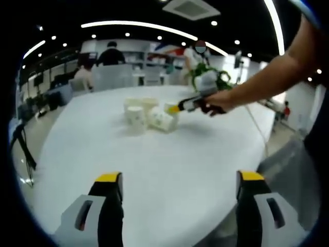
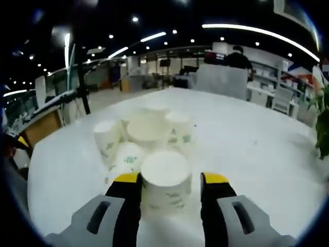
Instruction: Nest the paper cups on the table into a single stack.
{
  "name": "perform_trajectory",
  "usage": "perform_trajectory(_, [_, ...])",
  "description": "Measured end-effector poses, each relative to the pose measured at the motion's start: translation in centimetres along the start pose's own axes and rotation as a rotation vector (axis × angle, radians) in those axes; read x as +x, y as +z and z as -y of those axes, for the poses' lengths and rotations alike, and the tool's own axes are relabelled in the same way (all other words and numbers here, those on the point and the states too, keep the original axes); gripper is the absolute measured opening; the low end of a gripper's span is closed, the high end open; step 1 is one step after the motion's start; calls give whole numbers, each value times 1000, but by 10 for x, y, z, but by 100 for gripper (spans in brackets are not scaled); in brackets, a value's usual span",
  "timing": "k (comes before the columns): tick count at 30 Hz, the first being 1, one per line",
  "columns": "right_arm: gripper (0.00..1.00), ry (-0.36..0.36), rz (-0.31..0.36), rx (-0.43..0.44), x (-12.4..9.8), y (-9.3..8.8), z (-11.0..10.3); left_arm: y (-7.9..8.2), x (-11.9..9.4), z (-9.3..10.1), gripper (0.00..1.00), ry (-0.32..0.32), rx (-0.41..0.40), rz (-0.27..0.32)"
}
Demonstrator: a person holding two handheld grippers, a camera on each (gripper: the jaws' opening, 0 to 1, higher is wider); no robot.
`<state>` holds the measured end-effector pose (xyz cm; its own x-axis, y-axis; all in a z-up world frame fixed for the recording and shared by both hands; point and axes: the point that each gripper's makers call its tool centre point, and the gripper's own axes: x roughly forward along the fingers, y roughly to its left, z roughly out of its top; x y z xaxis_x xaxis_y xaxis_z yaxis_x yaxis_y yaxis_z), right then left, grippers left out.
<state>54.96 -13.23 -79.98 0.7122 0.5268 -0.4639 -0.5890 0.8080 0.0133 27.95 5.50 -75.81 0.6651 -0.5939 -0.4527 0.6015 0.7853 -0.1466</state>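
Several white paper cups with green print are bunched mid-table (image 1: 141,116); some stand and at least one lies on its side (image 1: 162,121). My right gripper (image 2: 171,179) has one cup (image 2: 165,177) between its yellow-tipped jaws, which sit close against both its sides. Behind that cup are the others: one upright cup (image 2: 108,135), one tipped over (image 2: 127,157), and a group further back (image 2: 149,126). In the left gripper view the right gripper (image 1: 177,108), held by a person's hand (image 1: 218,100), reaches the cluster's right side. My left gripper (image 1: 180,180) hangs open over the near table, far from the cups.
The round white table (image 1: 169,154) drops off at its edge near the right (image 1: 267,154). A green plant (image 1: 208,77) stands at the far side, and a thin cable (image 1: 254,123) runs across the table. People and office furniture (image 1: 110,54) are beyond.
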Motion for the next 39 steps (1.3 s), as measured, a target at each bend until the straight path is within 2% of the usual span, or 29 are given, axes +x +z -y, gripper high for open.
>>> perform_trajectory(3, [36, 14, -10, 13, 1, -3, -1, 0, -1, -1, 88, 4, -3, 2])
perform_trajectory(10, [35, 16, -10, 13, 1, -2, 0, -2, 1, -1, 91, 8, 22, -6])
perform_trajectory(16, [35, 11, -12, 7, -1, 0, 1, -3, 3, 1, 98, 4, 53, -12])
perform_trajectory(22, [35, 12, -5, 3, -5, 8, 2, -4, 3, 4, 98, -2, 91, -21])
perform_trajectory(24, [34, 2, 1, -29, -7, 12, 4, -5, 3, 4, 98, -3, 92, -22])
perform_trajectory(27, [34, -11, -21, -23, -9, 13, 8, -4, 2, 4, 98, -1, 91, -19])
perform_trajectory(33, [34, -11, -10, -52, -13, 28, 11, -6, 3, 4, 98, -6, 83, -31])
perform_trajectory(39, [34, 7, 4, -21, -19, 41, 8, -6, 3, 5, 98, -7, 95, -30])
